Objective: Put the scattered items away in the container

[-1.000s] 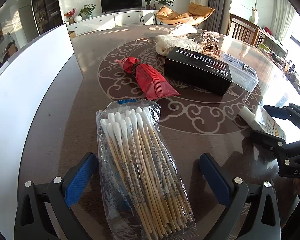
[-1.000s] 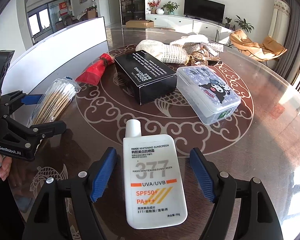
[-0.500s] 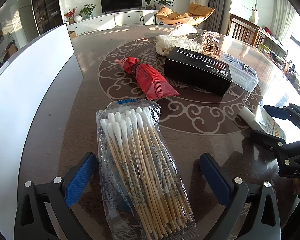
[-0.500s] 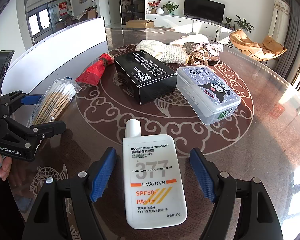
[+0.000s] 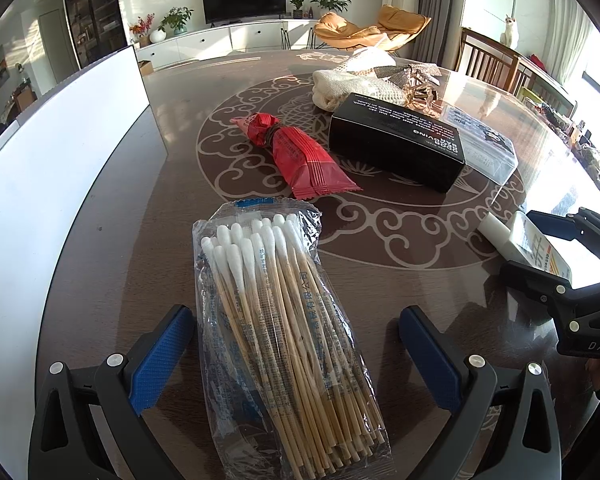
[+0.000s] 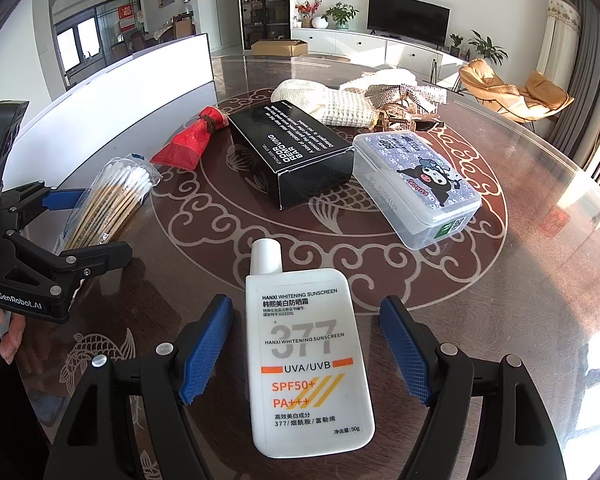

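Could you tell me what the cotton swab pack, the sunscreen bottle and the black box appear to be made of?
Cotton swab pack: thin clear plastic film, glossy and crinkled; the sticks inside look like pale wood or bamboo with white cotton tips.
Sunscreen bottle: opaque white plastic, smooth with a soft sheen.
Black box: probably printed cardboard, matte, with folded edges.

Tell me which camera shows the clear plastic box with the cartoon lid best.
The right wrist view: the clear plastic box lies in full sight, its lid and cartoon print readable. In the left wrist view the box sits behind the black carton, so only part of it shows.
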A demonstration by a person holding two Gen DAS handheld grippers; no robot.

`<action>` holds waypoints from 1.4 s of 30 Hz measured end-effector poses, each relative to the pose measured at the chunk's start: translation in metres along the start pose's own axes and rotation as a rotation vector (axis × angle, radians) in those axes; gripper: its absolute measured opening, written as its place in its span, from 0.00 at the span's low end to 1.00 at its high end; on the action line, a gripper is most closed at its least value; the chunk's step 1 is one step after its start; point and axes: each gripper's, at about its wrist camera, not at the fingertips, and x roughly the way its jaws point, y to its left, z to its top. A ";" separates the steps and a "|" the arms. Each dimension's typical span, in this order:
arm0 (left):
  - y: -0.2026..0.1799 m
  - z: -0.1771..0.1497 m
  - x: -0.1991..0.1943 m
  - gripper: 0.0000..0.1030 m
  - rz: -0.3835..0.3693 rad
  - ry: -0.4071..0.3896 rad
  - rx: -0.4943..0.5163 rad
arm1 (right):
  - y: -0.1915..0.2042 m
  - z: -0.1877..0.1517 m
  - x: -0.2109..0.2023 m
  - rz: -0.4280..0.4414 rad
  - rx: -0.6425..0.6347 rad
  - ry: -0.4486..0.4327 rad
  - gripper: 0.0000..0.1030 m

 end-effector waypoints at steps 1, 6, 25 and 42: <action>0.000 0.001 0.000 1.00 -0.002 0.005 0.003 | 0.000 0.000 0.000 0.000 0.000 0.000 0.74; 0.000 -0.001 -0.001 1.00 -0.020 0.010 0.022 | 0.000 0.000 0.001 0.001 0.001 0.000 0.75; 0.020 -0.001 -0.017 0.38 -0.107 0.030 -0.051 | 0.001 0.001 0.002 0.006 0.000 0.003 0.77; -0.004 -0.019 -0.040 0.36 -0.146 -0.025 -0.005 | 0.014 -0.016 -0.045 0.002 0.101 -0.063 0.51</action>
